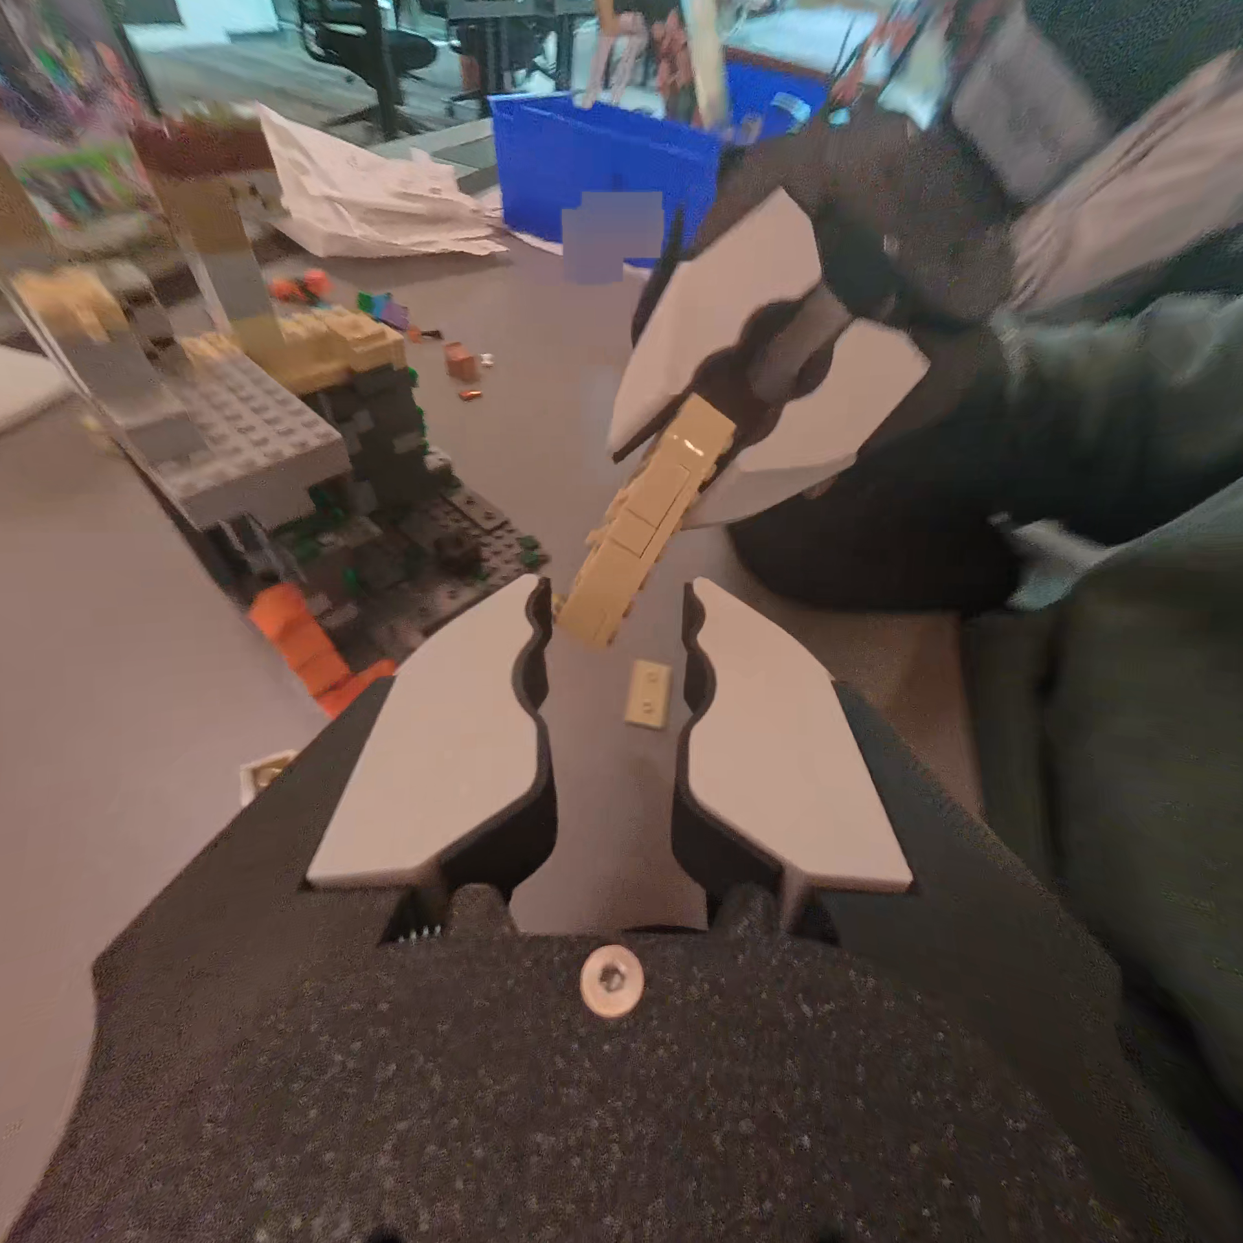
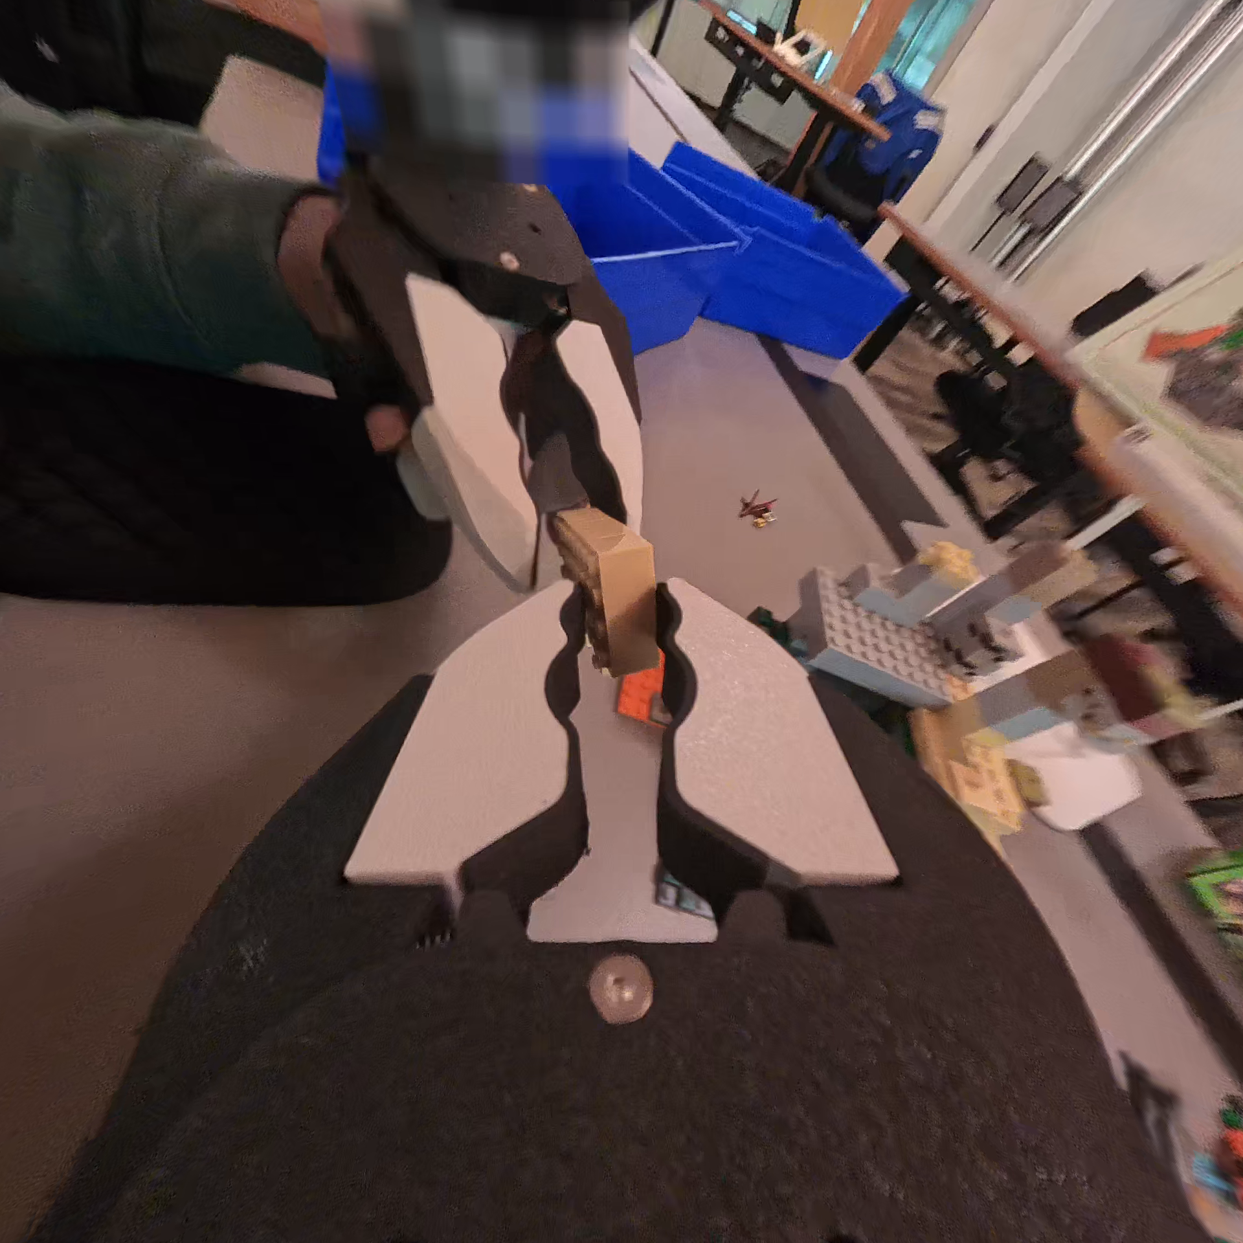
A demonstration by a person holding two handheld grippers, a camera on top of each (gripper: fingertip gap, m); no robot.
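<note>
The right gripper (image 1: 679, 484) is clamped on one end of a tan brick strip (image 1: 635, 531), which slants down toward seven o'clock in the left wrist view until its free end sits just off the left gripper (image 1: 615, 605), whose jaws are spread with nothing between them. A small tan plate (image 1: 649, 693) lies on the grey table (image 1: 134, 639) between those spread fingers. A grey and tan brick building (image 1: 282, 430) stands at ten o'clock, with a blue bin (image 1: 605, 168) at twelve.
</note>
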